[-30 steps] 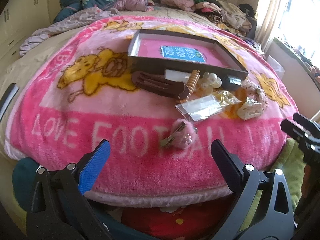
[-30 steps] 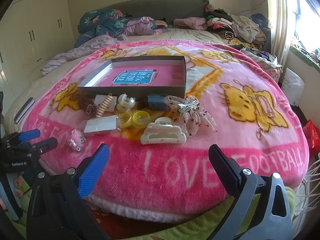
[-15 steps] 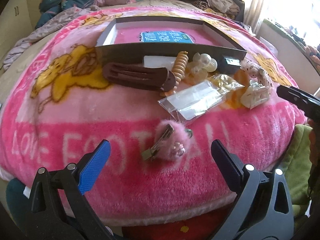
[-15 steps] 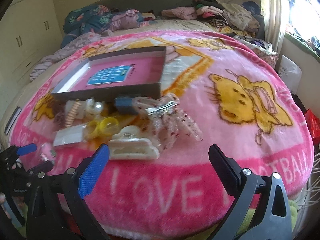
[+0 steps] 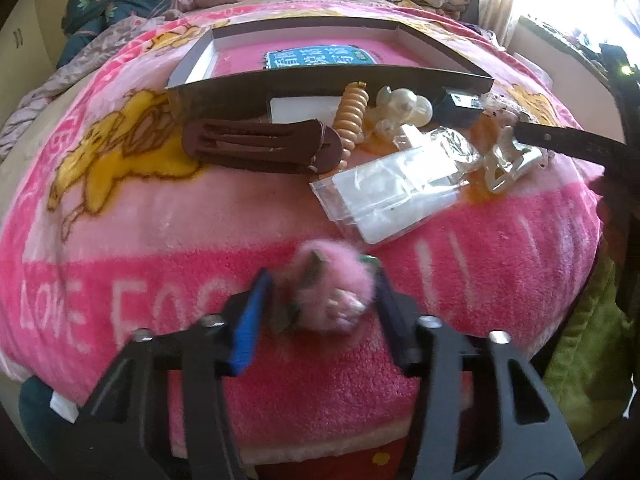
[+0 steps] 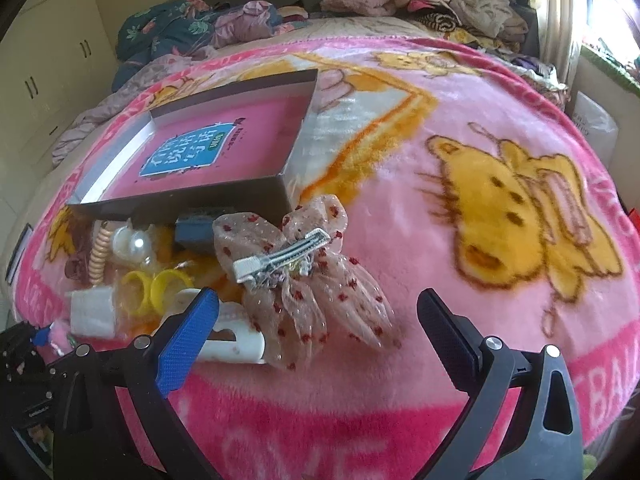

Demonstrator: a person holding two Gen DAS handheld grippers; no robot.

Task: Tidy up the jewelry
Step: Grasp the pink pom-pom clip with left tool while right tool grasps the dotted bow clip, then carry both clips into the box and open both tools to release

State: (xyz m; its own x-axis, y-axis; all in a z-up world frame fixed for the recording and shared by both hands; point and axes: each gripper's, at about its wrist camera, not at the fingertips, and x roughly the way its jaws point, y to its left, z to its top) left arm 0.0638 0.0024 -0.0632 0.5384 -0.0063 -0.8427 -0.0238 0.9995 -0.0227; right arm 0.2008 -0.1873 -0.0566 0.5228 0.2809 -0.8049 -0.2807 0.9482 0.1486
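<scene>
Two tongs in play: the left tongs (image 5: 320, 292) are closing around the fluffy pink pom-pom hair clip (image 5: 332, 288) on the pink plush blanket (image 5: 160, 216), while the right tongs (image 6: 320, 332) gape wide over the sheer red-dotted bow clip (image 6: 304, 272).

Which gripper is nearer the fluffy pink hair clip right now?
Left. The left gripper has its jaws on either side of the fluffy pink hair clip. The right gripper is off to its right, open by the polka-dot bow clip.
</scene>
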